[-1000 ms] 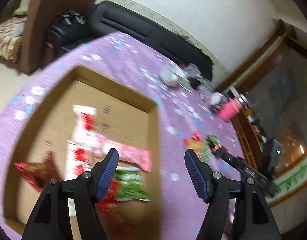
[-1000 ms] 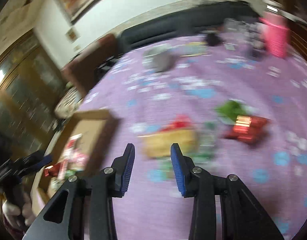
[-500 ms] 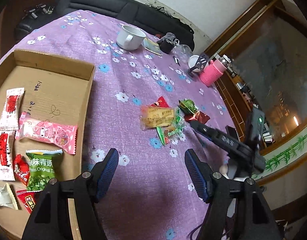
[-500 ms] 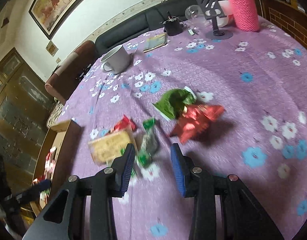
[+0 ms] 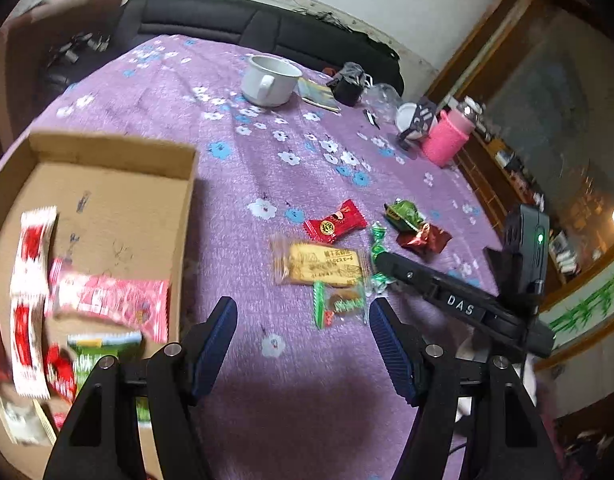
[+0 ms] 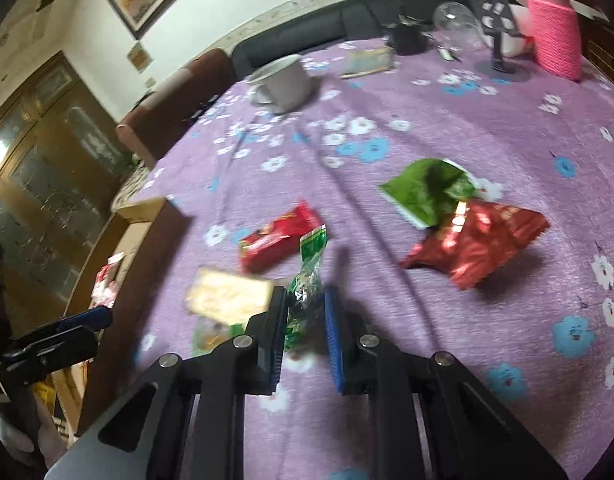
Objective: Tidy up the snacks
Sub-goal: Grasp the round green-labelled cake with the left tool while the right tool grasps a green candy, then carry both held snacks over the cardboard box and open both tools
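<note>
Right gripper (image 6: 305,324) has dropped onto the green twist candy (image 6: 307,280), jaws narrow around it, not clamped; left gripper (image 5: 303,334) jaws wide above counter (image 5: 235,184).

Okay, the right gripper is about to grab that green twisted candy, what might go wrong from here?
1. The right gripper straddles the green twisted candy, but only its near end lies between the fingers; a grip on that thin wrapper end may slip.
2. The yellow biscuit packet lies right beside the left finger and may get nudged or pinched along.
3. The small green-edged clear packet sits close by and could be dragged when the candy is lifted.
</note>
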Demonstrator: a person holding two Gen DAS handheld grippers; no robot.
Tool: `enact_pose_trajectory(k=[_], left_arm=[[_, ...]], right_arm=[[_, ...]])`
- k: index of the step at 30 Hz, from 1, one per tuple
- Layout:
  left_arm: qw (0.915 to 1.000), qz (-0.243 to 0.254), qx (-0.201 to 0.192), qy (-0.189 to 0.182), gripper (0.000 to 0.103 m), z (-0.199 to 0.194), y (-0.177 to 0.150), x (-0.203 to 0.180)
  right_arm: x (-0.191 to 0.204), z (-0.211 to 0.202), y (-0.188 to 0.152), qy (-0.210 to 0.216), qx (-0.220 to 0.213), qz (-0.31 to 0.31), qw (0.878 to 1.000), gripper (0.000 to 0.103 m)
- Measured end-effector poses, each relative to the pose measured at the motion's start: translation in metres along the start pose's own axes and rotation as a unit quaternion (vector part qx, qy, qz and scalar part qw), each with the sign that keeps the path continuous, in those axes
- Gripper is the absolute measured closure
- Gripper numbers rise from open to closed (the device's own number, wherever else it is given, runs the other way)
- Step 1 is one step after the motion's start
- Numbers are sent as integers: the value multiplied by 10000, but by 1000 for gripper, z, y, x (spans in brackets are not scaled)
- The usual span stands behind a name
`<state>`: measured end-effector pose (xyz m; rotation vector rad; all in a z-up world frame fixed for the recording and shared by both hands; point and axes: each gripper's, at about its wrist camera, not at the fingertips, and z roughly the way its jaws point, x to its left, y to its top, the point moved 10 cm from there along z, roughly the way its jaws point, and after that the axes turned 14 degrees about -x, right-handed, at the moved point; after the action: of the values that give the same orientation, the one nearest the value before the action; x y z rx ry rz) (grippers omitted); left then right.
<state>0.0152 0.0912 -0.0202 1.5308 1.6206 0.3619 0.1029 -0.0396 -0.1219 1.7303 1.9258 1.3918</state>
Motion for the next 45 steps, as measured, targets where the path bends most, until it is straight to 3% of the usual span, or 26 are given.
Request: enact_pose_trajectory(k=[3,9,12,18,19,20,29,36,45], left_arm=[[9990,427,87,94,31,16,4,-7],[9948,933,401,-93,31,47,-4,-33],[9883,1449,429,-215,31,54,-20,-57],[9696,2387,425,315,32,76,-44,-67],[9686,2430,422,327,35,77,-46,-68],[9716,2323,395,207,52,76,-47,-69],[9860,1638,226,195,64,46,-42,-51],[9964,786,-290,98,64,-14,-30,-25],[9951,178,-861,445,64,-80,-17,35]], right_arm=[[-5,5,1,52,-70,198,9998,82],[-10,4,3,10,-33,214,9998,85],[-17,2,6,-46,-56,221,9997,85],[-18,-1,6,-65,-72,222,9997,85],[-18,-1,7,-72,-76,217,9997,85],[-18,-2,6,-79,-83,211,9997,85],[-19,-10,13,-126,-296,225,9992,85],[-11,-13,12,-45,-367,158,9992,85],[10,-24,2,6,-446,-19,9990,85]])
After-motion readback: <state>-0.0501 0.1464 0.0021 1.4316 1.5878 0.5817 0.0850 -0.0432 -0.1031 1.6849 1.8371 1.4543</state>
